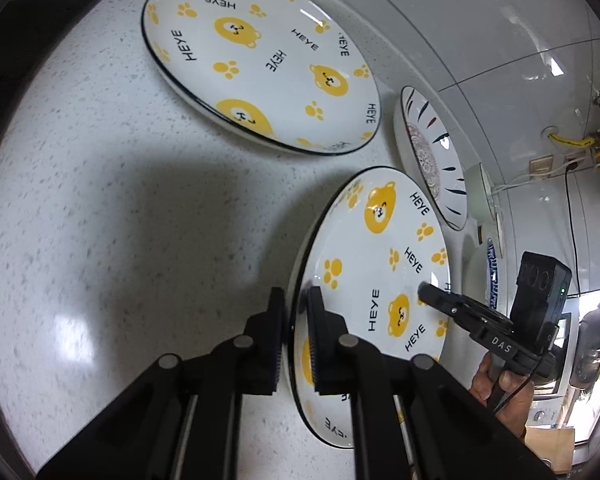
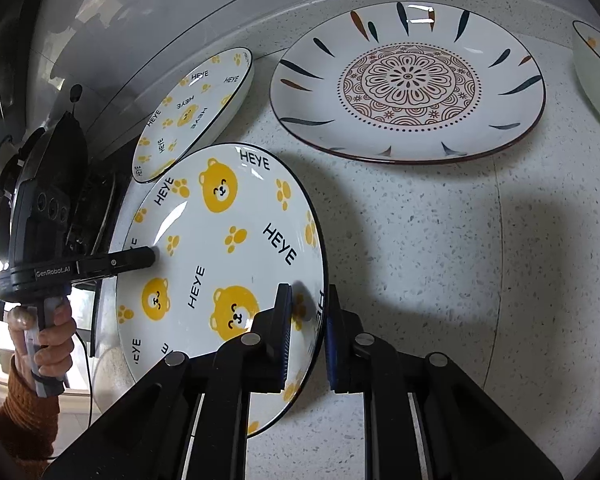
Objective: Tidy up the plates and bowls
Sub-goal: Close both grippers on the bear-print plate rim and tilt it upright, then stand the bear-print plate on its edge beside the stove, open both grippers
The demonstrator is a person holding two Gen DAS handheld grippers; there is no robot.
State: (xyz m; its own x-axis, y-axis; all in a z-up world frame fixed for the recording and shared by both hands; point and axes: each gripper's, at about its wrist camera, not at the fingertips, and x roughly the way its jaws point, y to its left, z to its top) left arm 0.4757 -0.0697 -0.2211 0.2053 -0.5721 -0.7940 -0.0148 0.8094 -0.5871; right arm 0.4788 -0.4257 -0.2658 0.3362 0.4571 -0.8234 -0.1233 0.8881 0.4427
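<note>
A white plate with yellow bears and "HEYE" lettering (image 1: 380, 264) (image 2: 228, 248) is gripped at opposite rims by both grippers. In the left wrist view, my left gripper (image 1: 296, 308) is shut on its near left rim, one pad above and one below. My right gripper (image 1: 426, 293) reaches in from the right onto the far rim. In the right wrist view, my right gripper (image 2: 310, 304) is shut on the plate's right rim, and my left gripper (image 2: 150, 258) clamps the left rim. Whether the plate is off the counter I cannot tell.
A second bear plate (image 1: 260, 60) (image 2: 192, 116) and a mandala-patterned plate (image 1: 432, 160) (image 2: 408, 80) lie on the speckled white counter (image 1: 120, 200) near the tiled wall. Another dish (image 2: 596, 76) sits at the right edge. A black stovetop (image 1: 40, 12) is at the left.
</note>
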